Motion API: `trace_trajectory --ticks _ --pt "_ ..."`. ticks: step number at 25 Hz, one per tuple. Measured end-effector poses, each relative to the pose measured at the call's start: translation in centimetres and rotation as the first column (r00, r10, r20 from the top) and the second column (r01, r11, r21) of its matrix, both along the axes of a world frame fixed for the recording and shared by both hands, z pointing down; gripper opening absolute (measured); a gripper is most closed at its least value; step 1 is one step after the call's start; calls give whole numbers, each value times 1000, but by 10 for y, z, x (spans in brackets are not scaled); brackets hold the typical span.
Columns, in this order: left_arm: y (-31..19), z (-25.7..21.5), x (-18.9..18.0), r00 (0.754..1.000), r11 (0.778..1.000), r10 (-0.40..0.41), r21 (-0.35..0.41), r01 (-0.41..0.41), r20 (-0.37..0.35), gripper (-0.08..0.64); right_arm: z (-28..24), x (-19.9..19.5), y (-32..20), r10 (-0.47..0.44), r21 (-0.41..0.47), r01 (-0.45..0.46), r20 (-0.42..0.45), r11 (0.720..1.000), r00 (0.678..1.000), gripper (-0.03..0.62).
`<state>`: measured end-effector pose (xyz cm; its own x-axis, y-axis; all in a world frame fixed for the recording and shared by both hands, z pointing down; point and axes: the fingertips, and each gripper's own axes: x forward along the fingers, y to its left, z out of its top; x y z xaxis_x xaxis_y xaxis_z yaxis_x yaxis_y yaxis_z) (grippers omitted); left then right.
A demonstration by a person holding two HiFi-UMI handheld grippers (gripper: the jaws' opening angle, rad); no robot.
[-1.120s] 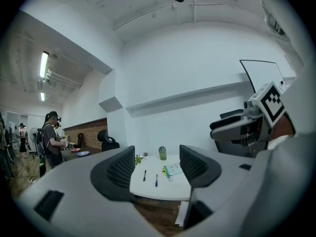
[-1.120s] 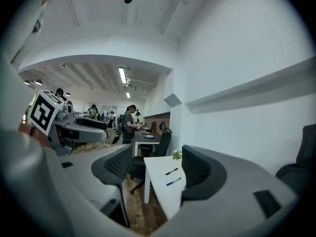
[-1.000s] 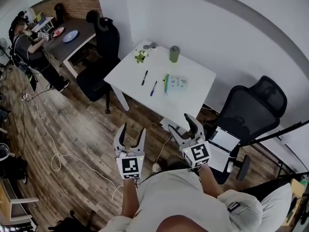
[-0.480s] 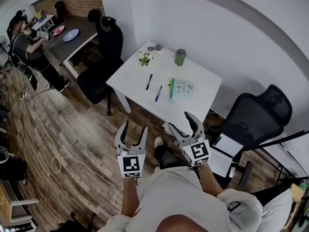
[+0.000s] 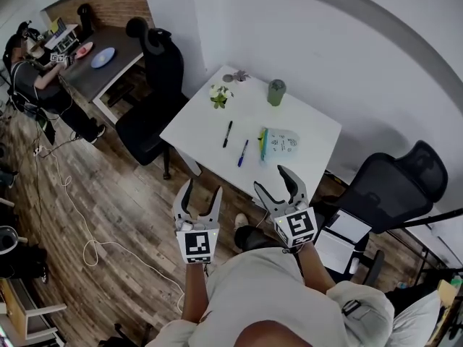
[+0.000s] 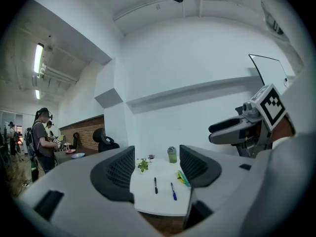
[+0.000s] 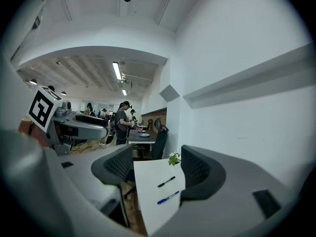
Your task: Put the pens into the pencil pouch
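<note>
On the white table (image 5: 206, 121) lie a black pen (image 5: 227, 134) and a blue pen (image 5: 242, 152), side by side. Right of them is the pale pencil pouch (image 5: 281, 144) with a green edge. My left gripper (image 5: 202, 191) and right gripper (image 5: 273, 181) hang over the floor, short of the table's near edge, both open and empty. The left gripper view looks between its jaws at the black pen (image 6: 155, 184), blue pen (image 6: 173, 191) and pouch (image 6: 183, 178). The right gripper view shows the black pen (image 7: 166, 181) and blue pen (image 7: 168, 197).
A green cup (image 5: 275, 92), a small plant (image 5: 219, 95) and small items (image 5: 235, 76) stand on the table's far side. Black office chairs (image 5: 148, 125) (image 5: 394, 186) flank it. A person (image 5: 29, 78) sits at a dark desk (image 5: 108, 56). A cable (image 5: 79, 215) trails over the wooden floor.
Both grippers have moved forward toward the table, which now sits nearer in the head view. Their jaws stayed open.
</note>
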<state>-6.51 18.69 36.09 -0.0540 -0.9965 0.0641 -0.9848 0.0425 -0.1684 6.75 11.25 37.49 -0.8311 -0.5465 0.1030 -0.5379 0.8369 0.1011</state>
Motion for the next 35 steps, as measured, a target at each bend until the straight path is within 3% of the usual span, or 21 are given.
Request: trace_trajectory --ticks 17,27,35 --pt "-135 -10 -55 999 1000 24 -6 -24 24 281 -11 -49 -138 44 -2 -44 26 999 999 304" --pt "-182 -21 -82 999 999 30 11 -30 46 279 -19 -72 -185 78 -3 -78 43 997 996 304" --pt "-221 -13 -110 994 994 106 15 -106 38 279 -15 -96 -213 156 -3 -156 37 988 987 304"
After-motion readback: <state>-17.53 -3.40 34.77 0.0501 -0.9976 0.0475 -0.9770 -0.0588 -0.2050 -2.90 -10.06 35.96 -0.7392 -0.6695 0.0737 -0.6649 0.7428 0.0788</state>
